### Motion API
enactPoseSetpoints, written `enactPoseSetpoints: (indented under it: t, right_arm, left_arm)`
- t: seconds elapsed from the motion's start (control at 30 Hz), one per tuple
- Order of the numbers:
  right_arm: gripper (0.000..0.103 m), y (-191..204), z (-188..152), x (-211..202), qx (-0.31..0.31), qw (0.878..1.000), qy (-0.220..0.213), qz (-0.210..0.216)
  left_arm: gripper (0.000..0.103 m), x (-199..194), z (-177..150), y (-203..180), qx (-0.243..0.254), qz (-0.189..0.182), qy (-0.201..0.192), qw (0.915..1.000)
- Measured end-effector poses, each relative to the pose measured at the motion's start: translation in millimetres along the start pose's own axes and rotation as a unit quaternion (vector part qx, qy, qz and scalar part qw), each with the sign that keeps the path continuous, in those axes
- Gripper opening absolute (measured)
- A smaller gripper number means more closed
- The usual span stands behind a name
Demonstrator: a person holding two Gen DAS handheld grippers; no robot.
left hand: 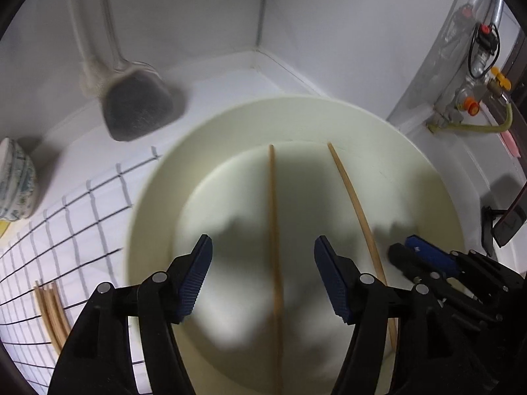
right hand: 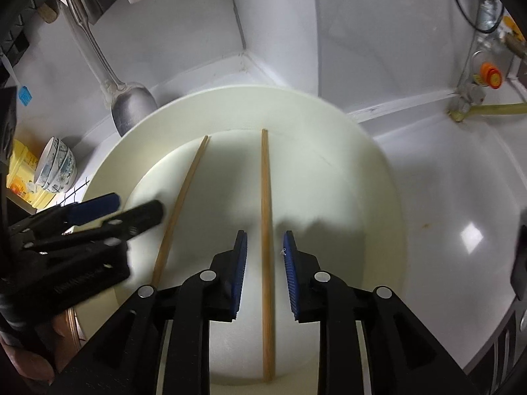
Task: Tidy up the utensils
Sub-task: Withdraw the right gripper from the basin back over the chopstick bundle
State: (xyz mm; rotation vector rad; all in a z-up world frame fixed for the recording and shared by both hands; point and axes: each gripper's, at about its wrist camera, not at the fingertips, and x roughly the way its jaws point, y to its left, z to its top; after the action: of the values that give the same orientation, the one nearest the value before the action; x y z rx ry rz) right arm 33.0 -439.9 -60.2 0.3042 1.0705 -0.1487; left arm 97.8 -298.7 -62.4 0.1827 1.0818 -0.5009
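Chopsticks [left hand: 275, 230] on checked cloth [left hand: 82, 217] appear only in left view.

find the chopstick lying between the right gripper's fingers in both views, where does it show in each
Left wrist view: that chopstick is the right-hand one of the two on the cream plate, curving down outside the left gripper, beside the right gripper's tips.
Right wrist view: the same chopstick runs straight down the middle, between the open pads of the right gripper.
Shared landmark: the metal spatula hanging at upper left.
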Motion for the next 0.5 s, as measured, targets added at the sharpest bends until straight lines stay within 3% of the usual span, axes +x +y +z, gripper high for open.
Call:
enactPoseSetpoints:
  t: [0.07,0.23,0.5]
  right_arm:
    - [0.032,1,-3,-7,0.003,1.000,-0.006,-0.001]
    - [0.043,20,-19,-31,-0.009,0.999,-0.033,0.006]
    - [0.058,77,-52,-57,-0.022,0.998,-0.048,0.027]
  left_arm:
    - [0.070,-11,-3,7,-0.008,0.006,-0.008,0.9999]
    - [0.085,-43,-20,40,-0.024,0.021,-0.026,0.9992]
    - [0.094,-103,-70,115,-0.058,0.059,-0.038,0.9958]
